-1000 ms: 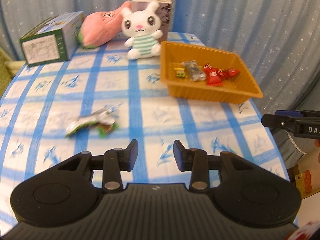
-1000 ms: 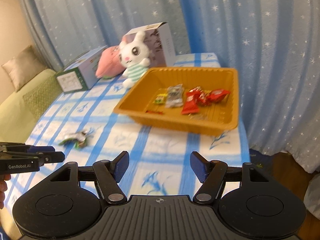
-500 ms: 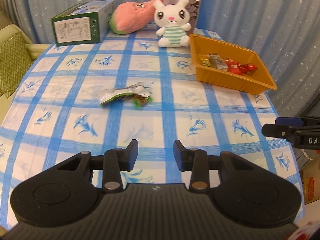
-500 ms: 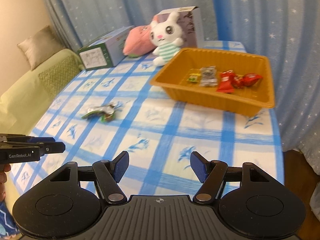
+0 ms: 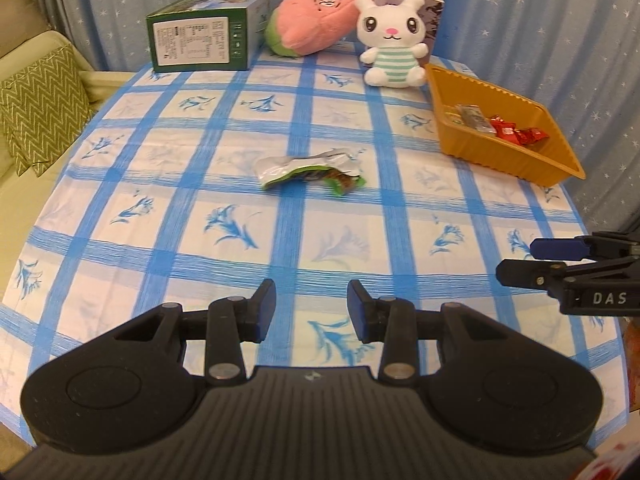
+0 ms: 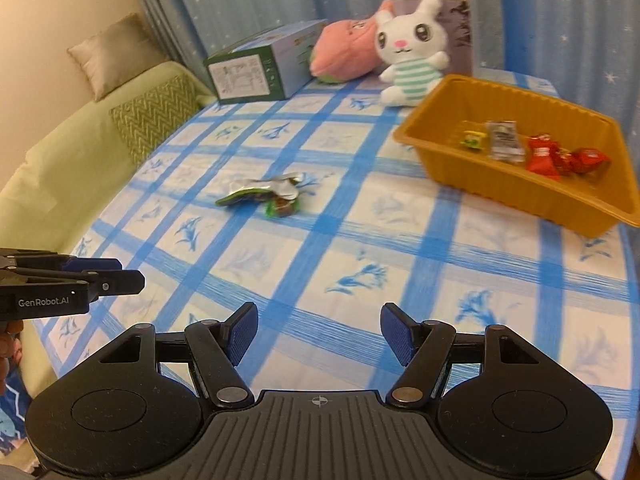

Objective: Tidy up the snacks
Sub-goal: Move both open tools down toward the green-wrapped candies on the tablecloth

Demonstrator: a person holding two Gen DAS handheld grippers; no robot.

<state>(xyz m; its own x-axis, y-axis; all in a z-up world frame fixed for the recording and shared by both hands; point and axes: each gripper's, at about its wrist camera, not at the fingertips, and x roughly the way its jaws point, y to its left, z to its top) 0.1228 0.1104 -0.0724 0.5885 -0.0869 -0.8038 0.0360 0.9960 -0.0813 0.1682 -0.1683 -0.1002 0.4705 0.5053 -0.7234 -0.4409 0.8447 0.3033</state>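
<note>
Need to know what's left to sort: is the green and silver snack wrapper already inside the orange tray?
No, the green and silver snack wrapper lies on the checked tablecloth, well apart from the orange tray.

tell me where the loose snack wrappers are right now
The loose snack wrappers lie on the checked tablecloth near mid-table in both wrist views, left of the orange tray and well ahead of both open grippers, touching neither.

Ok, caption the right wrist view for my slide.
Open right tongs above the checked tablecloth, facing loose snack wrappers and an orange tray holding sorted snacks.
</note>
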